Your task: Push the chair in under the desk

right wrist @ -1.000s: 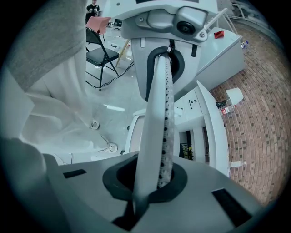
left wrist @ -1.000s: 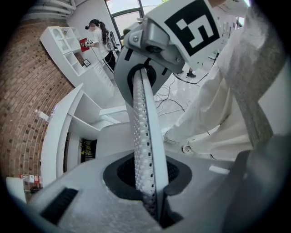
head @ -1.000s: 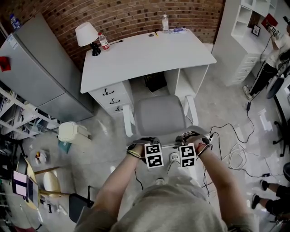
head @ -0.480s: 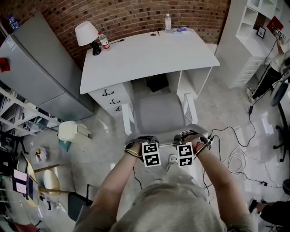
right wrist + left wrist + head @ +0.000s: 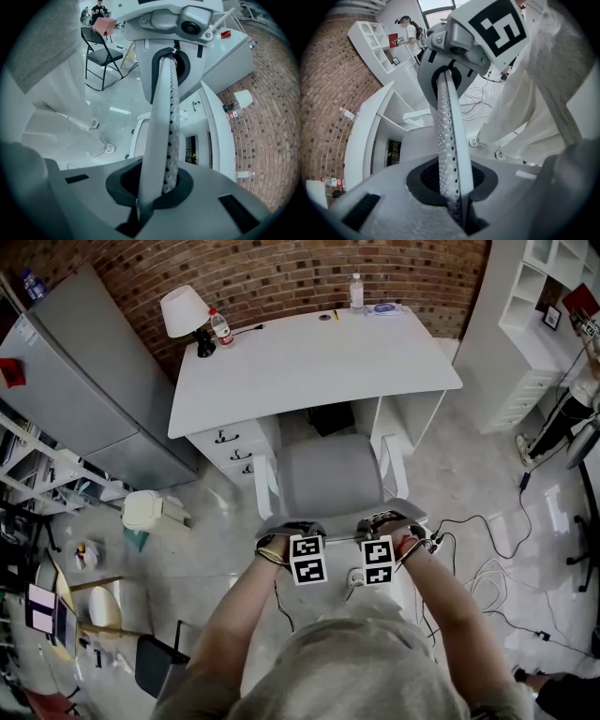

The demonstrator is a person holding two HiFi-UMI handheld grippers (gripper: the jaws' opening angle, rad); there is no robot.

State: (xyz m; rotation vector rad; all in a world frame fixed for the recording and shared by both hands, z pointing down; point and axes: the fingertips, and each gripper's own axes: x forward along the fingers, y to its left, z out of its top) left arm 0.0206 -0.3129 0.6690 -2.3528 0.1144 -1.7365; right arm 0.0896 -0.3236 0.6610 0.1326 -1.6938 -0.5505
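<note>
Brick wall (image 5: 262, 268) at the back, polished floor (image 5: 450, 474) with loose cables (image 5: 478, 549) to the right, white worktop (image 5: 309, 362) carrying a lamp (image 5: 183, 310).

Chair (image 5: 330, 474): grey seat, 2 white armrests (image 5: 265, 486). It faces the kneehole between the drawer unit (image 5: 230, 442) and the right side panel. The seat's front edge is at the mouth of the opening; most of the seat is not yet under the worktop.

Left gripper (image 5: 298, 535): jaws narrow, clamped on the backrest's top rim (image 5: 449, 140), a thin white frame edged with perforated mesh. Right gripper (image 5: 382, 531): jaws nearly together, pinching the same rim (image 5: 164, 131) further along. The 2 grips are spaced evenly either side of the centre.

Handling, judged:
- Frame looks like stiff plastic; mesh is soft and will give, so the load should go through the frame.
- Small white wheels (image 5: 474, 140) show at floor level, probably the chair's castors. It should roll easily on this smooth floor and feel light.
- A high hold on the backrest may tip or swivel the seat; push level and evenly with both hands.
- Armrests must clear the worktop edge and stay between drawers and panel; clearance cannot be read from above.
- Cables lie clear of the path.
</note>
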